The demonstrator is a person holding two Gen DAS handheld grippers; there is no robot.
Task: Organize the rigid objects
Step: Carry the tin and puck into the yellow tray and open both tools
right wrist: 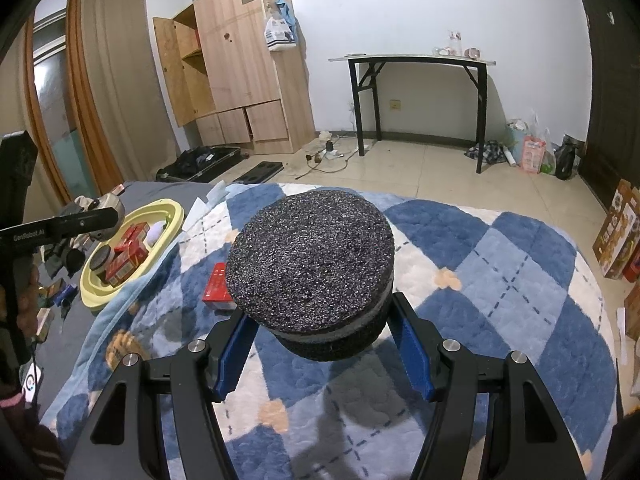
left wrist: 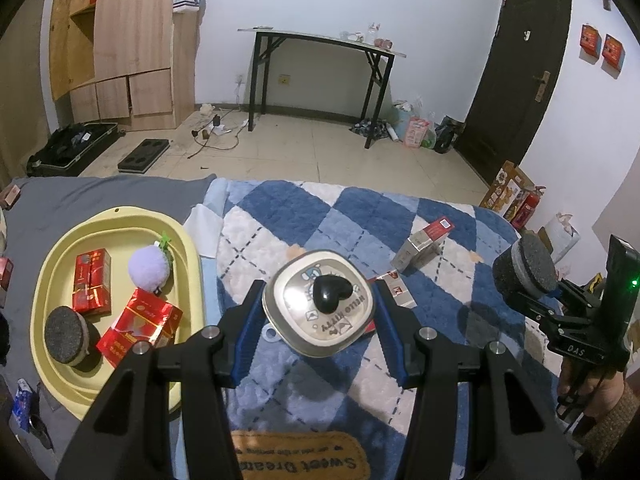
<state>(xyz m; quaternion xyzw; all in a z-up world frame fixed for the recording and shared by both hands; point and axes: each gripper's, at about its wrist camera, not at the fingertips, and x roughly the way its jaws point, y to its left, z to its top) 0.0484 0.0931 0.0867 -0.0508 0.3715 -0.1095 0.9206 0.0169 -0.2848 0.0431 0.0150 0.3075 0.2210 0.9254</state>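
So the whole thing sits on a bed with a blue and white checked blanket (left wrist: pixel 360 220) spread over it, a grey sheet showing at the left edge. On that grey part there's a pale yellow tray (left wrist: pixel 64 248) with stuff already in it: two red boxes (left wrist: pixel 92 280), a fuzzy lilac ball (left wrist: pixel 150 266) with a green bit on top, and a dark foam puck (left wrist: pixel 66 334) leaning at the near end. The left tool (left wrist: pixel 320 312) is clamped on a square cream tin (left wrist: pixel 320 304) with a black heart knob on its lid, holding it up over the blanket just right of the tray. The right tool (right wrist: pixel 324 328) is gripping a second round foam puck (right wrist: pixel 312 264), dark and speckled with a pale band round the middle, also lifted above the blanket, well to the right of the tin. Still lying on the blanket: a silver and red carton (left wrist: pixel 424 246) on its side past the tin, and a smaller red and white pack (left wrist: pixel 394 286) half hidden behind the left tool's right finger.
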